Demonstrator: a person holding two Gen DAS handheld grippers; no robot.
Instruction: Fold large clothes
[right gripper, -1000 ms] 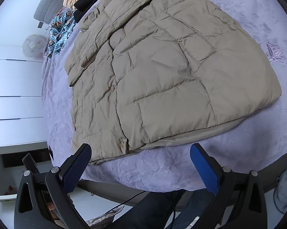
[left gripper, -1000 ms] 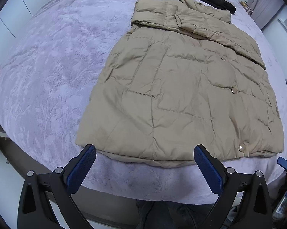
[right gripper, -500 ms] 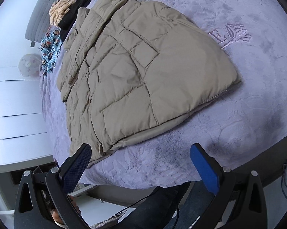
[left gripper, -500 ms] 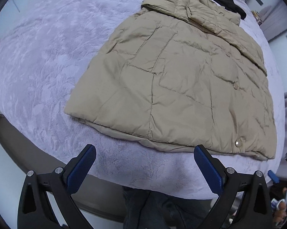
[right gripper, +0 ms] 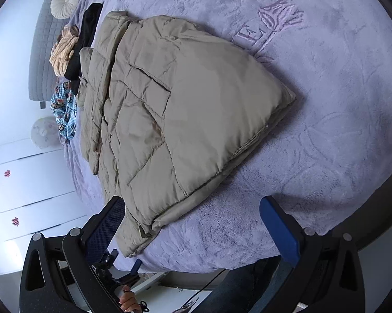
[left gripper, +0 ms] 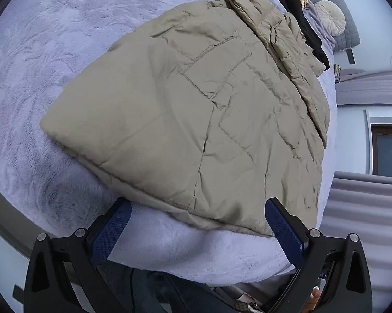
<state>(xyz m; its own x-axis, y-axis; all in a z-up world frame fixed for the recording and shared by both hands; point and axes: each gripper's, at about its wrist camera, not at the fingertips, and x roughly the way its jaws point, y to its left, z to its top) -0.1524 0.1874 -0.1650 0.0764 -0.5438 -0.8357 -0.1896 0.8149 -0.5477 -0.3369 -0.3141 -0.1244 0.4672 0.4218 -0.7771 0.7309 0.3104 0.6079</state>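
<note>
A beige quilted puffer jacket (left gripper: 209,109) lies flat on the lilac bedspread (left gripper: 52,52), sleeves folded in, hem toward me. My left gripper (left gripper: 196,224) is open and empty, its blue pads just short of the hem near the bed's front edge. In the right wrist view the jacket (right gripper: 175,114) lies at the centre, with its lower corner near my open, empty right gripper (right gripper: 193,221). The right gripper's left finger (right gripper: 107,224) is close beside that corner, not touching it.
At the head of the bed lie a black garment (right gripper: 87,39), a tan garment (right gripper: 64,52), a blue patterned garment (right gripper: 64,109) and a round cushion (right gripper: 65,0). White drawers (right gripper: 26,195) stand to one side. A window (left gripper: 389,154) and curtain are at the other side.
Both grippers have moved closer to the jacket's hem and tilted, the left toward one lower corner and the right toward the other. The jacket has not moved. Both jaws stay open.
</note>
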